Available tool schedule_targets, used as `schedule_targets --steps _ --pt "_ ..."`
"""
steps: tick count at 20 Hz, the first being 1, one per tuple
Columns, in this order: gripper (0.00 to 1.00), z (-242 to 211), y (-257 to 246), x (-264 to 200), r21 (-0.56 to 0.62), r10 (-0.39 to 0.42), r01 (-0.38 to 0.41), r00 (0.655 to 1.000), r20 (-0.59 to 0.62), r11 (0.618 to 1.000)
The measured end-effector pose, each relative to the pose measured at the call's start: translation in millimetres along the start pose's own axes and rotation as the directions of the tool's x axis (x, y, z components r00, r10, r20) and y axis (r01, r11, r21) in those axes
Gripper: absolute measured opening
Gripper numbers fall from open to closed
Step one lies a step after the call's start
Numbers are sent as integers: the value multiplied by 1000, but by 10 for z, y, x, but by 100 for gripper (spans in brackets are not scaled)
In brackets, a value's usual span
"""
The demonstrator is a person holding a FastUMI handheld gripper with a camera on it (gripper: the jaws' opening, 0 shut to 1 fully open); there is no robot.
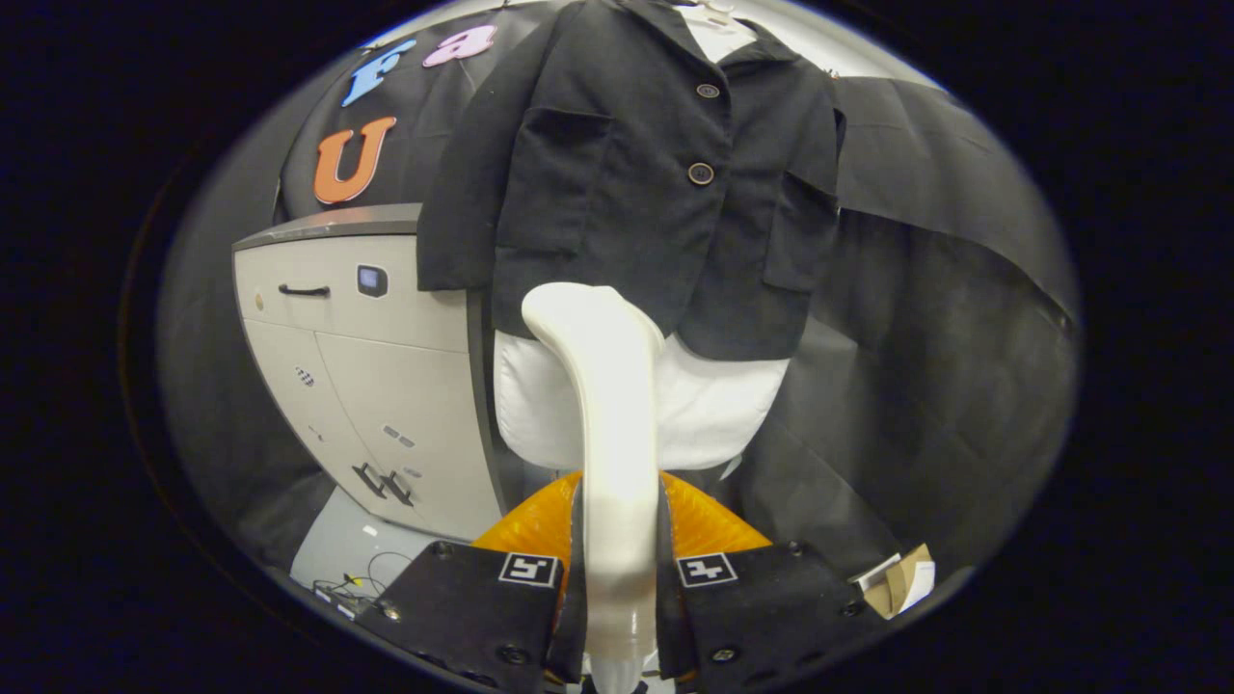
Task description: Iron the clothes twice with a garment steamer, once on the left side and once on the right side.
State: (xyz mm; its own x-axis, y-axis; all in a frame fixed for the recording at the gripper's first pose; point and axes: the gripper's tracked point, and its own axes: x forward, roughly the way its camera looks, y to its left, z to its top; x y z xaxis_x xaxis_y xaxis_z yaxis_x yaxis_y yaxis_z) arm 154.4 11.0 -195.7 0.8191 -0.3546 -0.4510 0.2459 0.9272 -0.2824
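The gripper (617,578) points forward and level, its two fingers (482,598) drawn in close. Both fingers press on opposite sides of the upright white plastic steamer handle (617,453), which stands clamped between them and rises ahead.

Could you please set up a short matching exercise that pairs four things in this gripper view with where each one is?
Things:
1. garment steamer
2. black jacket
3. white garment
4. grey cabinet

Places:
A. hanging beyond the steamer's head, buttoned at the front
B. standing beside the jacket, against the booth wall
C. clamped between the fingers of the gripper, rising ahead of them
D. showing below the jacket's hem, behind the steamer

Pairs: 1-C, 2-A, 3-D, 4-B
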Motion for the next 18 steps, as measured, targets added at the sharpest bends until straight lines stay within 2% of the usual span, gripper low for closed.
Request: schedule_targets --steps 11,18 --pt "31 438 -404 -791 51 23 -30 991 135 998" --pt "31 1166 -998 -911 95 49 -76 964 261 993"
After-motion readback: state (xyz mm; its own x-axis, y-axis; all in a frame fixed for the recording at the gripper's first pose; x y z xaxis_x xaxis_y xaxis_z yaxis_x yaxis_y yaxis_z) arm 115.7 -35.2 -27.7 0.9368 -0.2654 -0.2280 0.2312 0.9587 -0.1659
